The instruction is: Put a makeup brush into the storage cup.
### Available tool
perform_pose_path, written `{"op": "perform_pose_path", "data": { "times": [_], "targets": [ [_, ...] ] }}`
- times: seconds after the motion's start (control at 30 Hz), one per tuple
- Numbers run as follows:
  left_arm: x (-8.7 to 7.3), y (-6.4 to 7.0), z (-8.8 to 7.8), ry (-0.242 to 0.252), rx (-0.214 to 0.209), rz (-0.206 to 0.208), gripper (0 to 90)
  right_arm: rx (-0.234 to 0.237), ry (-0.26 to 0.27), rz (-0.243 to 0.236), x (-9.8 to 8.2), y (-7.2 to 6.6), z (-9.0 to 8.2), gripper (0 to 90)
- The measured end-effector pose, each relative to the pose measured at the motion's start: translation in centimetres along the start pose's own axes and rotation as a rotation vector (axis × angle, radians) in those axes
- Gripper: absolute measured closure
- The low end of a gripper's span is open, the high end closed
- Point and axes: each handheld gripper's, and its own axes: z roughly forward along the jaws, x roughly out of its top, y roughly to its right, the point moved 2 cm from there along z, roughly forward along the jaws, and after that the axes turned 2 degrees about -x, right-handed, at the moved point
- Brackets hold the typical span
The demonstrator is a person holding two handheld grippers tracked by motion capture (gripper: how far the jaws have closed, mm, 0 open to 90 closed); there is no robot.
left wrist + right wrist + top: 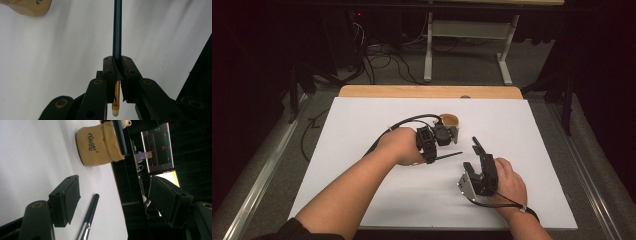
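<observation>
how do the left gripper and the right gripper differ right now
The left gripper is shut on a dark slim brush handle; the right gripper stands open with nothing pressed between its pads. In the high view the left gripper sits beside the tan fabric pot, while the right gripper is nearer the person. A second brush lies on the white table between the right gripper's jaws, untouched. Both are black, two-jawed and hand-held.

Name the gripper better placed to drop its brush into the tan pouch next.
Left. The left gripper is shut on a dark brush and sits just in front of the tan pouch. The right gripper is open, with a second brush lying loose between its jaws.
</observation>
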Motion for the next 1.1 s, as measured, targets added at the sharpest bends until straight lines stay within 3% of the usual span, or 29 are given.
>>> {"op": "perform_pose_path", "data": {
  "times": [0.23, 0.8, 1.1],
  "targets": [
    [0.3, 0.3, 0.3, -0.001, -0.004, 0.022, 82.9, 0.006, 0.005, -0.008, 0.0, 0.0, -0.2, 35.0],
    [0.9, 0.8, 1.0, -0.001, -0.007, 0.032, 82.9, 0.015, 0.016, -0.011, 0.5, -0.1, -0.6, 52.1],
    [1.0, 0.8, 1.4, 0.002, -0.009, 0.033, 82.9, 0.036, 0.041, -0.024, 0.9, -0.2, -0.8, 66.8]
  ]
}}
